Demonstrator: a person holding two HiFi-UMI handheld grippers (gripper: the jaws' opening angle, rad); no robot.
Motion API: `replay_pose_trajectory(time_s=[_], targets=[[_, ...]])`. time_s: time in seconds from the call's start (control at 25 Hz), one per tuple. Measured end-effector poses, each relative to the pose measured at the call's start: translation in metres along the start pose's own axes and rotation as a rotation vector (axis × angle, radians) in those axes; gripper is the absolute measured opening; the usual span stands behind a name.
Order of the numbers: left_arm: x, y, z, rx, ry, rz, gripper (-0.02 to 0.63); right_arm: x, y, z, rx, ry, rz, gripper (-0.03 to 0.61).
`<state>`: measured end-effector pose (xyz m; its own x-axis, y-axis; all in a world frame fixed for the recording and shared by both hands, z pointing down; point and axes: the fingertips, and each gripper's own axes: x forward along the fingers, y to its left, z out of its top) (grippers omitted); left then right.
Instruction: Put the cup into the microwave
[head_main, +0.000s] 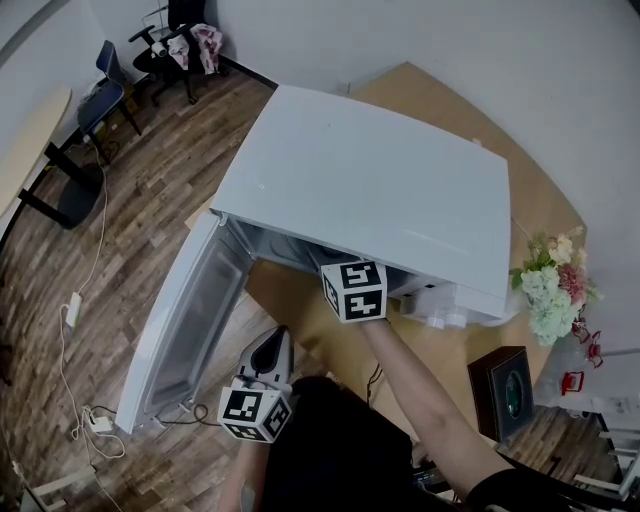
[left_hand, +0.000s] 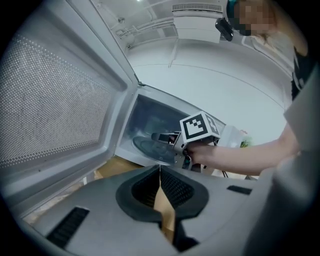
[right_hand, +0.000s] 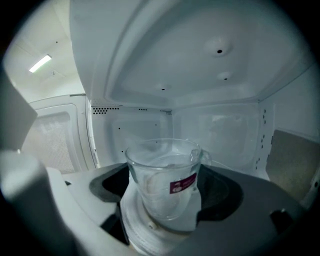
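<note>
Right gripper around cup (inside microwave)

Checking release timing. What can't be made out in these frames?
1. The cup: missing from the head view, hidden under the microwave roof; in the left gripper view it is too small to pick out at the right gripper.
2. Cup base against the turntable: in the right gripper view that gripper's own body covers it, so whether the cup is set down is unclear.
3. Print on the cup label: right gripper view, blurred.
</note>
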<state>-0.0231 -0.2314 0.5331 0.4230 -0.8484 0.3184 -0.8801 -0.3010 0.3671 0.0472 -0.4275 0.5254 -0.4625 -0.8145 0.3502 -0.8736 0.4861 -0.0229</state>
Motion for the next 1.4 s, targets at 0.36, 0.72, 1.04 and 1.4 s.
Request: replay_pose_trajectory(time_s=[0.36,0.72,1.04,1.4], targets=[[-0.003,-0.007,-0.001,0.007,0.000,-0.009,0.006,-0.022,0.005,-0.004,0.017,-0.007,0.001,0.388],[-0.013,-0.014,0.004,0.013,-0.008,-0.002,0.006,-0.047,0.010,-0.012,0.065,0.003,0.013,0.388],[-0.023,-0.024,0.008,0.021,-0.014,-0.003,0.006,-0.071,0.022,-0.015,0.109,0.013,0.041,0.388],[-0.027,-0.031,0.009,0.022,-0.015,0.005,0.006,-0.096,0.023,-0.031,0.152,0.074,0.045,0.388]])
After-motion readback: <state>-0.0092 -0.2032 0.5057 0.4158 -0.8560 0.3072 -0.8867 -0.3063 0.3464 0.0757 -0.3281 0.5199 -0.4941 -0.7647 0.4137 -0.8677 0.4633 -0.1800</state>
